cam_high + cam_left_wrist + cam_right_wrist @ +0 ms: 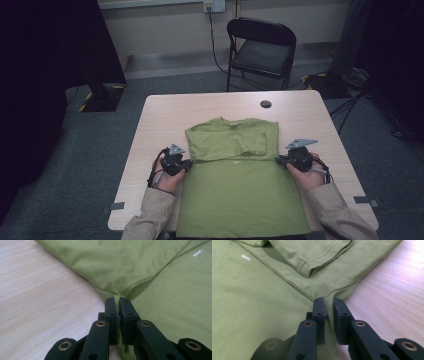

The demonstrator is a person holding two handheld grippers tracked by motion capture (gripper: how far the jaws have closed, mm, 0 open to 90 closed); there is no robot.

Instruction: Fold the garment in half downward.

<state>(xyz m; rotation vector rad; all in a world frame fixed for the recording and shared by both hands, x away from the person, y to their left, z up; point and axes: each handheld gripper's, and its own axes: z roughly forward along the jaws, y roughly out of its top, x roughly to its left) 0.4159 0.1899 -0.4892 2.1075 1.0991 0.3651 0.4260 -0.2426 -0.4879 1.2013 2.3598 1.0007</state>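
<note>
Two handheld grippers are pinching a green T-shirt (pixel 235 180) at its side edges, mid-fold, on a pale wooden table (pixel 160 112).

The shirt is lying flat at the table's centre, its hem hanging toward the near edge and its upper part with the sleeves folded over the body. The left gripper (pixel 117 302) is clamping the left edge where the fold line meets the table, fabric bunching between its jaws; the right gripper (pixel 327 302) is gripping the opposite edge the same way, just beside a folded sleeve cuff (pixel 308 268). The soft, light knit is likely to sag and crease, so holding both layers at the fold ends looks wisest. Small white print (pixel 197 252) on the cloth appears to read "RIGHT".
</note>
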